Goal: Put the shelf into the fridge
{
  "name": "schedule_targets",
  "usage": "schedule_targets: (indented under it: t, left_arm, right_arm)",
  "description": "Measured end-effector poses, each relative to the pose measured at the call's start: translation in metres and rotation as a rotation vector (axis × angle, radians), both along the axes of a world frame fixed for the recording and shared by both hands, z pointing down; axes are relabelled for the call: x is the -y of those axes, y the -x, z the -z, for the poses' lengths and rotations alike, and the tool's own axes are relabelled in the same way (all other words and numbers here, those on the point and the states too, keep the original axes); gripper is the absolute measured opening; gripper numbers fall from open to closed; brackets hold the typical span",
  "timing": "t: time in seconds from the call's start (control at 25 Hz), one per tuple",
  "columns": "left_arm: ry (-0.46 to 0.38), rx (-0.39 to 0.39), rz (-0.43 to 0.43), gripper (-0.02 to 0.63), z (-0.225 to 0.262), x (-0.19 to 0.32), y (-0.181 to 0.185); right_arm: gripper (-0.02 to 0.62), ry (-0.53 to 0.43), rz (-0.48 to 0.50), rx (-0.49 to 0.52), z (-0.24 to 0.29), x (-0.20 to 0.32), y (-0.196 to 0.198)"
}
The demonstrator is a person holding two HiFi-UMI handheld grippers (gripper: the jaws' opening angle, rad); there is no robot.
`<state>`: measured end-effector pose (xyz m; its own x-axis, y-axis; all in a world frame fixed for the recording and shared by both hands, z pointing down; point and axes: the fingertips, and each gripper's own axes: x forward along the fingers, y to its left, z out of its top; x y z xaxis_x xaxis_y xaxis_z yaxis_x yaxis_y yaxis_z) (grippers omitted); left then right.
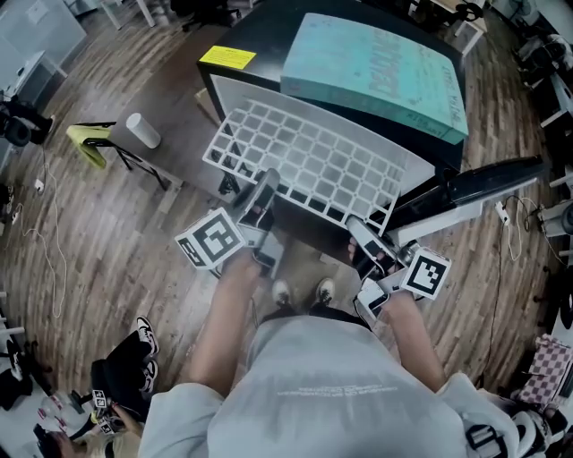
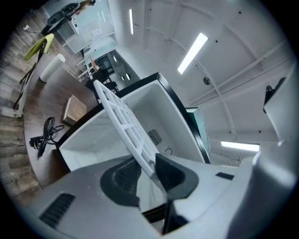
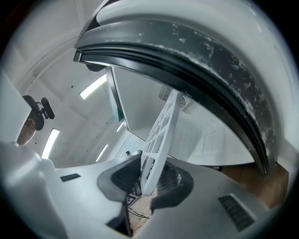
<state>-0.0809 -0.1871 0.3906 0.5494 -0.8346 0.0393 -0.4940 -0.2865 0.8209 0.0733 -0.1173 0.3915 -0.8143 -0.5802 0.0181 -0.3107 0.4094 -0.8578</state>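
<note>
**Shelf** (image 1: 313,161): flat white rectangular grid of thin bars with oblong cells and a thicker rim. It sits at the mouth of the fridge (image 1: 269,27), its far edge against the white lining. Most of it projects outward toward the person, with the right side lower than the left.

**Left gripper** (image 1: 261,192): grey moulded body with dark ribbed pads. It is clamped on the shelf's near rim toward the left corner, and the rim runs between both pads.

**Right gripper** (image 1: 363,234): same build. Its pads are closed on the near rim by the right corner.

**Marker cube** (image 1: 211,240): one on each gripper, white faces with black square patterns.

**Fridge**: small and boxy, with a glossy black casing, smooth white lining and a small slotted vent on an inner wall.

**Door** (image 1: 474,183): swung open to the right, with a black skin, white inner face and a dark rubbery seal.

**Box** (image 1: 376,63): flat, teal, lying on the fridge top.

**Label** (image 1: 227,57): yellow rectangle on the top's left corner.

**Floor** (image 1: 116,206): grey-brown wood-grain planks.
</note>
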Motion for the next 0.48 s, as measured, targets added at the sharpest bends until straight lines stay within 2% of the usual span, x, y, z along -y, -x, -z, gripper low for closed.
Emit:
schedule_targets:
  t: [0.48]
  left_arm:
    - [-0.002, -0.011, -0.006, 0.097, 0.008, 0.014, -0.008]
  right_arm:
    - [0.091, 0.002, -0.054, 0.042, 0.01, 0.018, -0.009]
